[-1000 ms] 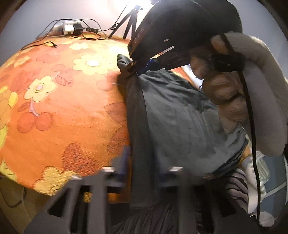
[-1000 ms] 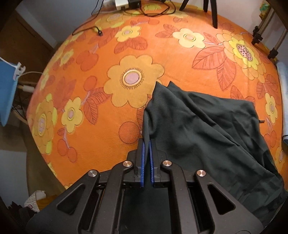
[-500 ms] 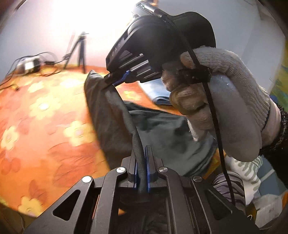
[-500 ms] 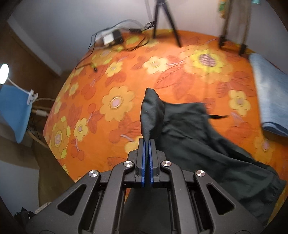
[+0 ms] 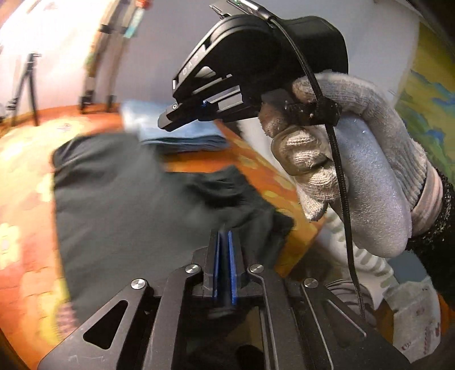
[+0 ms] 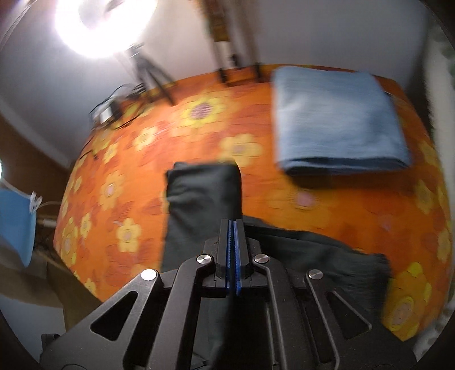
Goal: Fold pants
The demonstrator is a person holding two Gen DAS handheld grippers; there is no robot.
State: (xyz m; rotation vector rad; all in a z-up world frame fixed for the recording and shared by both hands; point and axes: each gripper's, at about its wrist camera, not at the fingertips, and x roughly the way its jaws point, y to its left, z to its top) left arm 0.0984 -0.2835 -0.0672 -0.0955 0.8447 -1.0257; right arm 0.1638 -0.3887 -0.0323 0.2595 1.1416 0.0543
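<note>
The dark grey pants [image 5: 128,205] lie partly spread on the orange flowered tablecloth [image 5: 25,273]. My left gripper [image 5: 224,236] is shut, with a strip of the pants' cloth pinched between its blue pads. In the left wrist view my right gripper [image 5: 166,121] hangs above the far side of the pants, held by a gloved hand [image 5: 369,176]. In the right wrist view my right gripper [image 6: 233,224] is shut on a lifted fold of the pants [image 6: 199,196]. More of the dark cloth trails to the right [image 6: 341,256].
A folded light blue cloth [image 6: 335,119] lies on the far right of the table [image 6: 199,128] and shows blurred behind the pants [image 5: 182,136]. Tripod legs [image 6: 153,76], cables and a bright lamp [image 6: 105,25] stand at the back. The table's edge drops away at the right [image 5: 307,236].
Both grippers have lifted and swung right with the pants' edge, carrying it over the rest of the pants. The blue folded cloth has come into view. Both views are motion-blurred.
</note>
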